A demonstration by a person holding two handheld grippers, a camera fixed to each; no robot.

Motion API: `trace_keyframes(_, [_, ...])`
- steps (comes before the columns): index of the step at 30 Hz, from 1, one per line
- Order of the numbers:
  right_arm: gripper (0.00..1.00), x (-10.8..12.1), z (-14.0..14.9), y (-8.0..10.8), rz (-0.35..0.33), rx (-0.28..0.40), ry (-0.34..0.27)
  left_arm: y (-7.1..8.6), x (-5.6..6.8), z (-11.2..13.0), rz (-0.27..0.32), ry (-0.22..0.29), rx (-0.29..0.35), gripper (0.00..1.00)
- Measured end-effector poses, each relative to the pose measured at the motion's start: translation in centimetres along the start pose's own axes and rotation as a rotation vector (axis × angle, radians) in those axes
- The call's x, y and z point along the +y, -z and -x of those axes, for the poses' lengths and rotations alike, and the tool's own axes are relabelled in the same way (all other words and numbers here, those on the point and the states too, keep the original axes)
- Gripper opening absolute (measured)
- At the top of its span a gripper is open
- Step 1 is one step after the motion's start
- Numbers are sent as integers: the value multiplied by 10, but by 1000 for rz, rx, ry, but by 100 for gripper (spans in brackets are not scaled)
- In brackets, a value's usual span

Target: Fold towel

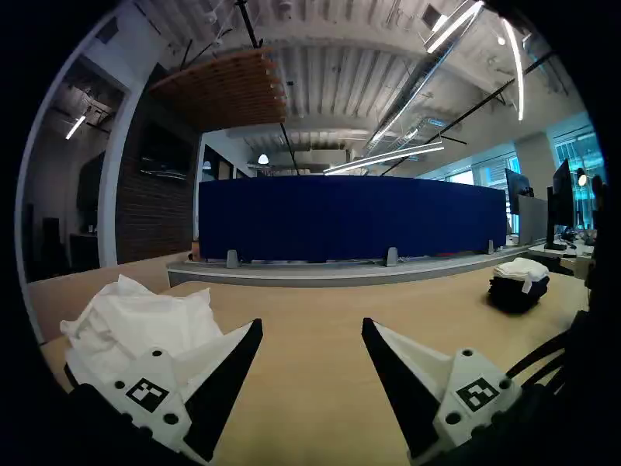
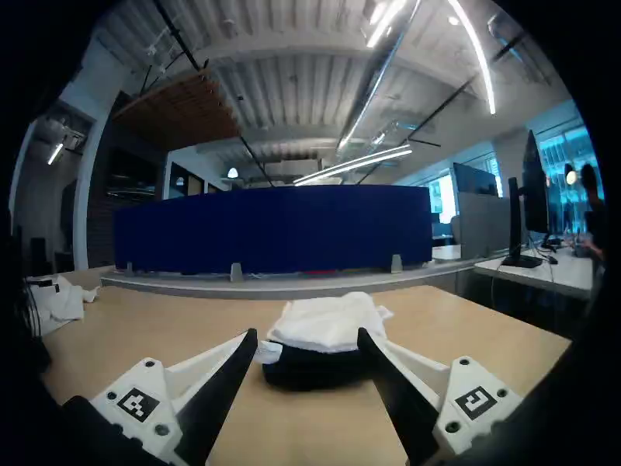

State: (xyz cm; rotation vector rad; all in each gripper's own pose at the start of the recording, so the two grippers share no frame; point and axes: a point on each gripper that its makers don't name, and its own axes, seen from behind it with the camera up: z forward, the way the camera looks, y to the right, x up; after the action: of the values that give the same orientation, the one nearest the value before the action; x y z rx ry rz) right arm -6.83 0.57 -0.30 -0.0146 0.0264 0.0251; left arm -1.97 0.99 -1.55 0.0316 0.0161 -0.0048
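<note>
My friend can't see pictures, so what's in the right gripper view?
The open right tongs point at a white folded towel lying on a black folded cloth on a light wooden table. A dark blue partition wall stands behind.

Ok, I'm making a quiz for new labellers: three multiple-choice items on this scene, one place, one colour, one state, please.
1. The folded stack lies: A) just ahead of the right gripper; B) on the floor; C) on a chair.
2. The partition is: A) red; B) blue; C) green.
3. The left gripper is: A) open; B) shut; C) gripping a mug.
A: it sits just past that gripper. B: its face is blue. A: table shows between its fingers.
</note>
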Motion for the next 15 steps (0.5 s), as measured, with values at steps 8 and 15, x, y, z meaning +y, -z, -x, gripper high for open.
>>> trace_keyframes(8, [100,-7,2,-1,-5,-1,31,0,0,0,0,0,0,95])
trace_keyframes(15, [100,-7,2,-1,-5,-2,32,-1,0,1,0,0,0,95])
